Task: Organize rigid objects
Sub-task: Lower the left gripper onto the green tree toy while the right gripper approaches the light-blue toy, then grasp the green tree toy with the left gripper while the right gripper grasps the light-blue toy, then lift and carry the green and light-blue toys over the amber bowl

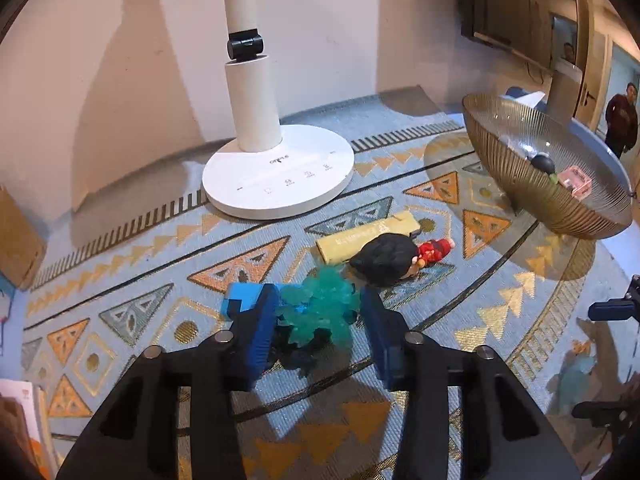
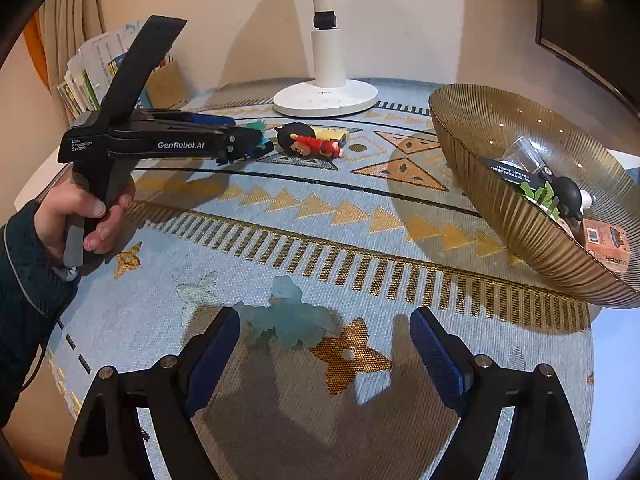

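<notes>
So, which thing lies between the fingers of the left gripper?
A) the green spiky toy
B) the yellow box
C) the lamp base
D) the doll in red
A: in the left wrist view the green spiky toy sits between the left gripper fingers.

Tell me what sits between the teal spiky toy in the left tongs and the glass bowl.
The doll with black hair and red clothes and the yellow box lie on the cloth between the teal spiky toy and the ribbed amber glass bowl; lifted over them, nothing visible blocks it.

The lamp [image 1: 256, 80] is cut off by the top edge; the teal toy [image 1: 320, 312] is blurred; the bowl [image 2: 500, 200] runs off the right edge.
</notes>
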The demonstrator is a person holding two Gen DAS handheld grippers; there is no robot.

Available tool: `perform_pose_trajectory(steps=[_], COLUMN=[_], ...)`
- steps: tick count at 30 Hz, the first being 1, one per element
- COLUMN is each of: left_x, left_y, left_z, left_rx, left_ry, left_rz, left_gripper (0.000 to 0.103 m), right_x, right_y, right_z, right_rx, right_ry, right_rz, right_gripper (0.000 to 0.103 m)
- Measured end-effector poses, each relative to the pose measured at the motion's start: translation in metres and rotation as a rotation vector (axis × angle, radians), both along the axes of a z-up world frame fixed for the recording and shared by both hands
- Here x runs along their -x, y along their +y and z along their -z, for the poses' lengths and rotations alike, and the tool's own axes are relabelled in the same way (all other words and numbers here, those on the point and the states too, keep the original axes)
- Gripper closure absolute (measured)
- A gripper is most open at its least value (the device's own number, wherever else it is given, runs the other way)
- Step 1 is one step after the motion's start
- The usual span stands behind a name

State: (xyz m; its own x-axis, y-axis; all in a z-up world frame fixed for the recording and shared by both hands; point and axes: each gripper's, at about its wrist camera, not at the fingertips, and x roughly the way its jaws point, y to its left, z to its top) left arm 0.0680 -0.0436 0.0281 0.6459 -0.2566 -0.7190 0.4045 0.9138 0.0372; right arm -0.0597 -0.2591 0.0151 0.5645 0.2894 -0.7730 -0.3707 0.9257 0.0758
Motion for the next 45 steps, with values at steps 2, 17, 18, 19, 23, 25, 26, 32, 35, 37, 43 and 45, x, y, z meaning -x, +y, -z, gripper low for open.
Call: perform_pose_trajectory(steps=[2, 17, 18, 19, 23, 25, 26, 32, 35, 37, 43, 45], left_x=[0.002, 0.122, 0.125, 0.127, 0.135, 0.137, 0.137, 0.137, 0.137, 0.137, 0.138, 0.138], left_y=[0.004, 0.019, 0.018, 0.017, 0.014, 0.015, 0.016, 0.021, 0.021, 0.020, 0.017, 0.017], left_z=[-0.006, -0.026, -0.021, -0.019, -0.011, -0.007, -0.005, -0.005, -0.005, -0.005, -0.004, -0.004], left_rx=[0.013, 0.166, 0.169, 0.172, 0.176, 0.172, 0.174, 0.216, 0.222, 0.215, 0.202, 0.201], left_ry=[-0.024, -0.070, -0.056, -0.048, -0.034, -0.030, -0.024, -0.022, -0.023, -0.025, -0.022, -0.023], left_rz=[-0.025, -0.021, -0.017, -0.016, -0.010, -0.011, -0.011, -0.005, -0.002, 0.002, 0.014, 0.016], left_gripper=[0.064, 0.064, 0.064, 0.064, 0.064, 0.064, 0.064, 0.063, 0.063, 0.063, 0.063, 0.063], right_x=[0.000, 0.011, 0.010, 0.011, 0.015, 0.017, 0.020, 0.036, 0.039, 0.035, 0.023, 0.026], right_y=[0.000, 0.027, 0.029, 0.031, 0.031, 0.023, 0.019, 0.001, -0.002, 0.001, 0.018, 0.022], right_z=[0.000, 0.001, 0.001, 0.001, -0.001, -0.002, 0.000, -0.001, 0.000, 0.001, 0.000, -0.002], right_rx=[0.001, 0.119, 0.122, 0.111, 0.119, 0.080, 0.051, 0.016, 0.010, 0.013, 0.042, 0.048], right_ry=[-0.001, -0.058, -0.056, -0.047, -0.049, -0.024, 0.009, 0.041, 0.034, 0.033, -0.001, -0.026], right_rz=[-0.001, -0.073, -0.080, -0.091, -0.035, -0.004, -0.004, -0.012, 0.005, 0.007, 0.009, 0.005], right_gripper=[0.017, 0.047, 0.053, 0.058, 0.059, 0.058, 0.058, 0.054, 0.037, 0.037, 0.056, 0.056])
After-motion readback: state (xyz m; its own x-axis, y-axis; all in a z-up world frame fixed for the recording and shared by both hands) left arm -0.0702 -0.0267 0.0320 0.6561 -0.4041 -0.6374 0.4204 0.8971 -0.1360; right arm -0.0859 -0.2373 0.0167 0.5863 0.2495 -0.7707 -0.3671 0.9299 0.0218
